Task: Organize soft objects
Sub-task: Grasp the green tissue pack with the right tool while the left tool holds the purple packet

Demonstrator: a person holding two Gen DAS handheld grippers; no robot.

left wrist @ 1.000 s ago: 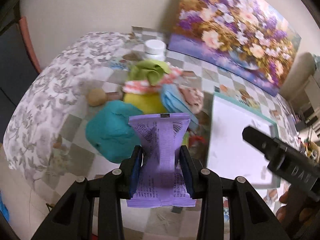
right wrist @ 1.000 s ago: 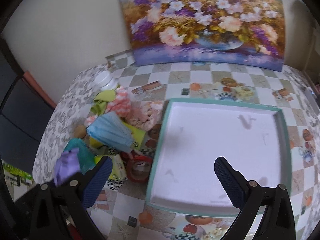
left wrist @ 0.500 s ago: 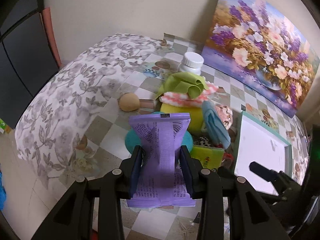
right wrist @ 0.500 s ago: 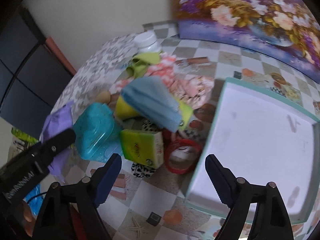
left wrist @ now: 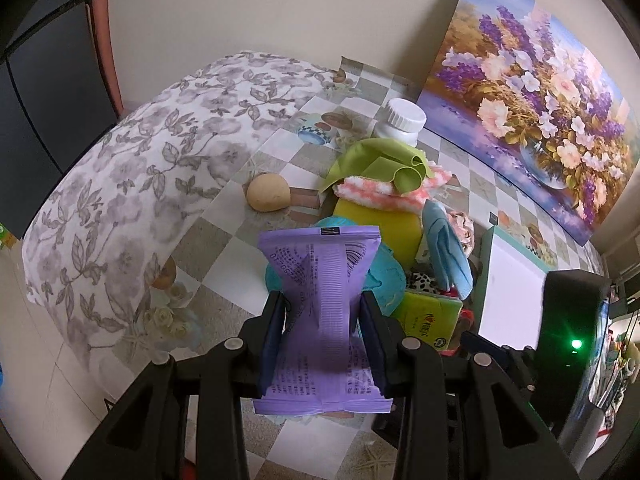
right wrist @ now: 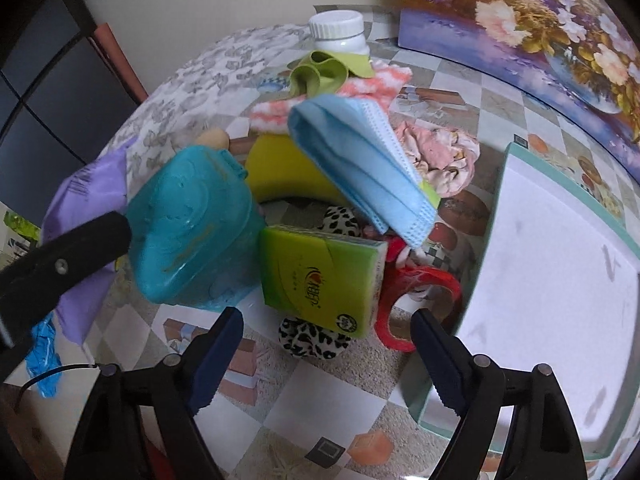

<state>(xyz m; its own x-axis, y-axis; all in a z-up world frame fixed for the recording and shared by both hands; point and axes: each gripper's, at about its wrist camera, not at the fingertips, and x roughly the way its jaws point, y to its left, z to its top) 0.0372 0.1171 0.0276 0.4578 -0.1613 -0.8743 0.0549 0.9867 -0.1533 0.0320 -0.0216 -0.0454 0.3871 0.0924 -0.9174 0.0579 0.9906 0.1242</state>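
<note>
1. Purple packet (left wrist: 322,316) is sitting pinched between the pads of the left gripper (left wrist: 323,344), held off the table (left wrist: 240,256) beside the pile. It is buckling at the waist where the pads are squeezing: soft, light, crinkly film, probably slippery. A mid-body hold looks sound.
2. Small print is covering the packet; I cannot read it.
3. Right gripper (right wrist: 326,354) is hovering with its jaws spread wide and nothing between them, above the green tissue pack (right wrist: 322,278), seemingly next. It is looking squashy and light; taking it across the short sides should work.
4. The tissue pack's logo is too blurred to read.
5. Teal pouch (right wrist: 192,224), blue face mask (right wrist: 360,168) and white tray (right wrist: 560,280) are lying around it.
</note>
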